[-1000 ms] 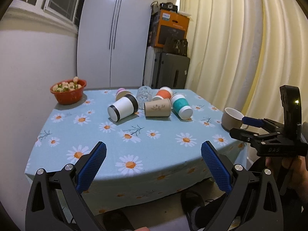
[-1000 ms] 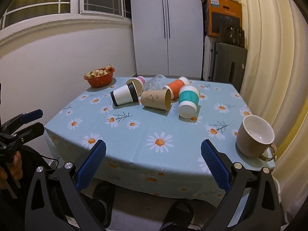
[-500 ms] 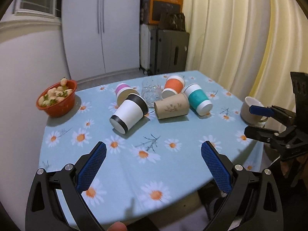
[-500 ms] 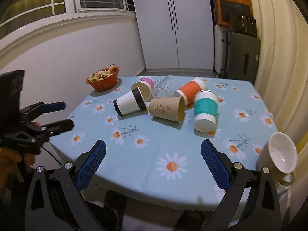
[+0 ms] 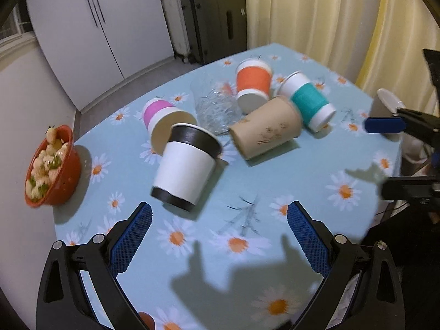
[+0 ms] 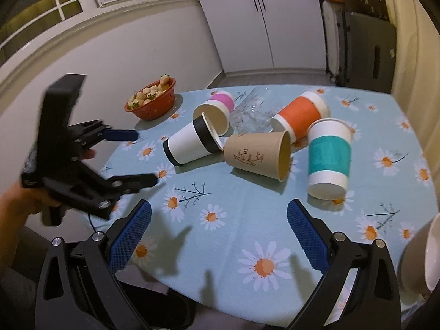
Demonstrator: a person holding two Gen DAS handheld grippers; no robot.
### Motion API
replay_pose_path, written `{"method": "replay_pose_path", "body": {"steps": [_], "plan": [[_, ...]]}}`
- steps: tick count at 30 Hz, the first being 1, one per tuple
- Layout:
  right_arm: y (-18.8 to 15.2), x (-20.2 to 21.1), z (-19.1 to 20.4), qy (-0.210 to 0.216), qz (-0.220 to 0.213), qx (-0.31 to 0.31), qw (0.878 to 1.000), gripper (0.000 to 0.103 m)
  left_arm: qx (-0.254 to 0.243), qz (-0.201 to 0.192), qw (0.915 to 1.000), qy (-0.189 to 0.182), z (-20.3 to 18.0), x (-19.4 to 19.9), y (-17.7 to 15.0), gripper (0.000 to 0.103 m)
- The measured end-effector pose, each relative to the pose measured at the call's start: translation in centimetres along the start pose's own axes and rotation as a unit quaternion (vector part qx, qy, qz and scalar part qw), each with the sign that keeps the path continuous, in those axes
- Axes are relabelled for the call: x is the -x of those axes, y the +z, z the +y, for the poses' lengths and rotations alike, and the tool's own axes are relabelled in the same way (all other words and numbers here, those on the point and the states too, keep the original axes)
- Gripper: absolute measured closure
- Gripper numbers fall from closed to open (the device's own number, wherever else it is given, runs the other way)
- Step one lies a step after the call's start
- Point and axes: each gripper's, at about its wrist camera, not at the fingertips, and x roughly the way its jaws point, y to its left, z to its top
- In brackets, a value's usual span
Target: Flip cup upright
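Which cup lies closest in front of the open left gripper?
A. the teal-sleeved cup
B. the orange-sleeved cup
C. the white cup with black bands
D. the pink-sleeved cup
C: in the left wrist view the white cup with black bands lies on its side just beyond the left gripper, nearer than any other cup on the table.

The right gripper (image 6: 219, 221) hangs with jaws spread wide over the near edge of the daisy tablecloth (image 6: 247, 209). Beyond it the kraft cup (image 6: 257, 155) lies on its side; the black-and-white cup (image 6: 192, 144) touches it on the left, the teal cup (image 6: 328, 158) lies just right. The left gripper (image 6: 137, 159), also spread, hovers farther left.
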Motion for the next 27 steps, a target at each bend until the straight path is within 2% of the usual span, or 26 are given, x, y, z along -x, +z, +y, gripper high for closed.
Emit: {"method": "replay_pose_path", "body": {"steps": [6,13,18,24,27], "plan": [[0.9,-1.0,-2.0,0.055,0.024,-0.050,0.997,0.005,-0.020,0.044,0.9988,-0.011,2.0,-3.8,2.1,0.008],[1.1,-1.4,-2.4,0.078,0.035,-0.059,0.995,0.005,-0.060,0.091,0.9939,-0.013,2.7,-7.0,3.4,0.022],[1.0,-1.3,-2.6,0.082,0.036,-0.057,0.994,0.005,-0.065,0.107,0.9921,-0.010,3.3,-8.4,3.7,0.025],[1.1,-1.4,-3.4,0.086,0.038,-0.068,0.993,0.005,-0.065,0.118,0.9908,-0.014,3.5,-9.2,3.9,0.042],[1.1,-1.4,-3.9,0.100,0.042,-0.084,0.991,0.005,-0.058,0.115,0.9915,-0.017,3.4,-9.3,3.9,0.042]]}}
